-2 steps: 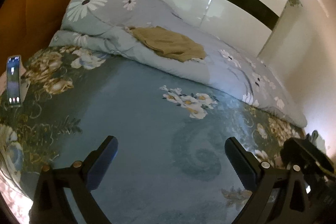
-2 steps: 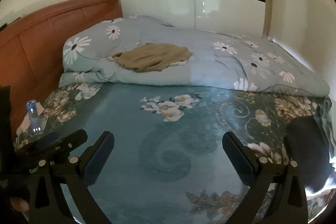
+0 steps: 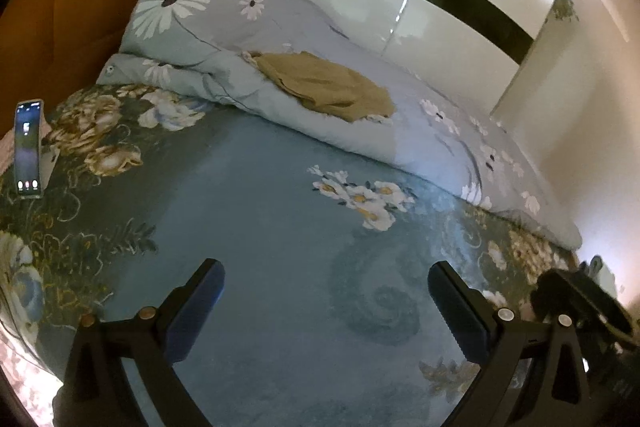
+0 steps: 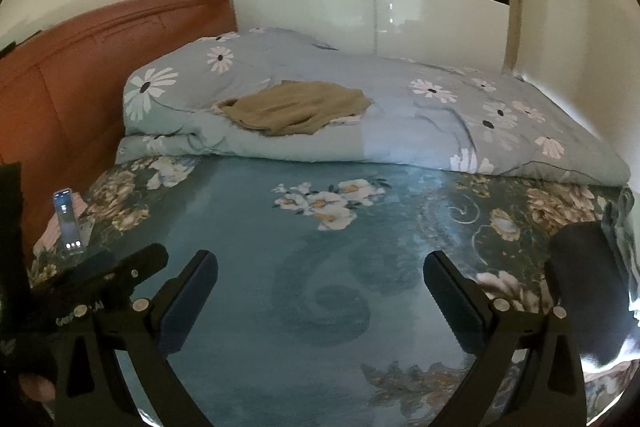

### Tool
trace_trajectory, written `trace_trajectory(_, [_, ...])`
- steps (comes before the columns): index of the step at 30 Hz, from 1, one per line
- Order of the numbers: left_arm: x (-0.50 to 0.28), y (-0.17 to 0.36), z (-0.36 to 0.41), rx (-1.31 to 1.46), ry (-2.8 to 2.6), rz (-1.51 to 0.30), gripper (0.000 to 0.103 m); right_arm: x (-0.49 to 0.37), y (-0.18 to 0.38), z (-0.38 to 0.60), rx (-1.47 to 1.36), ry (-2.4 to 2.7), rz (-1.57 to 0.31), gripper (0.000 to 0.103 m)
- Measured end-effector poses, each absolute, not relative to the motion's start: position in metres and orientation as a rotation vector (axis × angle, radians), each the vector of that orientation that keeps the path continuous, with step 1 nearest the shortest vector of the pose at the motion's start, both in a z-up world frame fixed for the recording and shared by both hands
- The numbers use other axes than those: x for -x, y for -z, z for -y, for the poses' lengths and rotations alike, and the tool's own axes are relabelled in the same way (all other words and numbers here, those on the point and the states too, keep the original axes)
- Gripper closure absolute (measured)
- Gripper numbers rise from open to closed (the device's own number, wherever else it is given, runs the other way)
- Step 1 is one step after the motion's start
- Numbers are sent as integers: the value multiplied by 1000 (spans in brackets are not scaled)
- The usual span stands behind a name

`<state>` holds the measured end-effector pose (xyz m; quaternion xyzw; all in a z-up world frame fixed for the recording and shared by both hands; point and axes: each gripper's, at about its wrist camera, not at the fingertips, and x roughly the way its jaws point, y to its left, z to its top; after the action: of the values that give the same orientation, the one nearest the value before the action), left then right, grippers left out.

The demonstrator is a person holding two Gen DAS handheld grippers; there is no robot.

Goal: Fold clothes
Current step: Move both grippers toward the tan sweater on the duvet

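Over the blue flowered bedspread (image 3: 256, 227) both your claws hang much as they did a moment ago; nothing in either view has shifted in any way worth noting, so no fold has begun and the task sits at its very start. Your left claw (image 3: 326, 301) has its jaws spread as wide as they go, with only bedspread showing between the dark pads. Your right claw (image 4: 320, 291) is the same: fully spread, gripping nothing.

The tan garment (image 3: 328, 87) lies crumpled on top of the rolled grey daisy quilt (image 3: 440, 115) at the far side of the bed, well apart from both claws and straight ahead of them. From the right wrist view the garment (image 4: 292, 109) sits slightly left of centre. You would need to reach across the open bedspread to get at it.
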<state>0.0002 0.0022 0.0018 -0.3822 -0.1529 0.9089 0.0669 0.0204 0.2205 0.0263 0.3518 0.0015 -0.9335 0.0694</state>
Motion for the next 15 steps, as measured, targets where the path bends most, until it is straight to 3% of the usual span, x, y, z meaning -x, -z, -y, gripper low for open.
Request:
trace_trajectory(6, [-15, -12, 9, 1062, -2761, 527, 0, -16, -30, -207, -1026, 2745, 25, 0])
trace_trajectory(11, [-14, -18, 33, 1041, -2777, 591, 0, -23, -40, -195, -996, 2641, 214, 0])
trace_trajectory(15, [-16, -20, 36, 1009, -2793, 607, 0, -29, -44, -194, -961, 2619, 252, 0])
